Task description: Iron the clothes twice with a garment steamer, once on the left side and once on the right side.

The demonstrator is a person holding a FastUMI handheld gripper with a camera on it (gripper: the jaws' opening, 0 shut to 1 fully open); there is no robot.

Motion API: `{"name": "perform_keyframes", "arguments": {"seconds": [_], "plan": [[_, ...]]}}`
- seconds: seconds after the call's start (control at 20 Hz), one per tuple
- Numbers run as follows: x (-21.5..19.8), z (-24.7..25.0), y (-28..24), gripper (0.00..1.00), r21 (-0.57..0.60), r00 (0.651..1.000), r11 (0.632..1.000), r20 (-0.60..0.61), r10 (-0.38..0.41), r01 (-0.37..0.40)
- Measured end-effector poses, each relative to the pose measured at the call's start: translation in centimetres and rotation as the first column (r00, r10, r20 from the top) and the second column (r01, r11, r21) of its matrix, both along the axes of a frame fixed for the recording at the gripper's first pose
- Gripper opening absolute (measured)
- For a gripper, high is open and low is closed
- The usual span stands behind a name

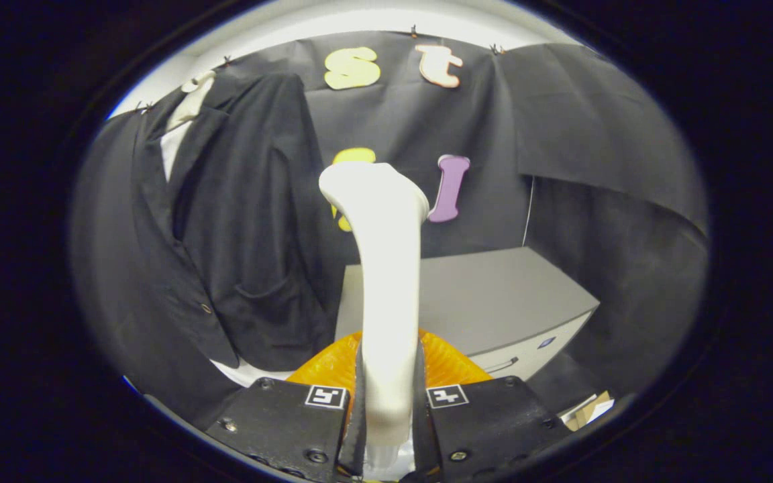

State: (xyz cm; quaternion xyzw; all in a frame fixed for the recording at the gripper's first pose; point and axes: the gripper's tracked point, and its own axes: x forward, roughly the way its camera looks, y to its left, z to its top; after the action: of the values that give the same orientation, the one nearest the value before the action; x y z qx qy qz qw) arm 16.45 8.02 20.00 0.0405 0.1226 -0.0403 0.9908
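Black cloth wall (547, 134) across back and right; grey cabinet (494, 295) lower centre-right against it; bright white strip (333, 17) along top

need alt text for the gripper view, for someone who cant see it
The tongs are shut on a white garment steamer held upright. A dark jacket hangs just beyond, to its left, with a grey cabinet behind on the right.

Garment steamers: one (386, 268), clamped between the gripper's (388, 402) two fingers
Jackets: one (239, 221), dark, hanging
White shirts under the jacket: one (170, 144)
Grey cabinets: one (494, 302)
Orange objects behind the fingers: one (333, 365)
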Motion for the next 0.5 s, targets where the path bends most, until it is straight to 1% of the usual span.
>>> {"name": "perform_keyframes", "arguments": {"seconds": [0.15, 0.3, 0.5], "plan": [[-1.2, 3.8, 3.5, 0.30, -0.053, 0.994, 0.999, 0.105, 0.004, 0.002], [-1.5, 7.3, 7.1, 0.30, -0.100, 0.981, 0.995, 0.191, 0.032, -0.012], [-0.1, 11.5, 10.6, 0.30, -0.151, 0.954, 0.988, 0.296, 0.037, 0.008]]}}
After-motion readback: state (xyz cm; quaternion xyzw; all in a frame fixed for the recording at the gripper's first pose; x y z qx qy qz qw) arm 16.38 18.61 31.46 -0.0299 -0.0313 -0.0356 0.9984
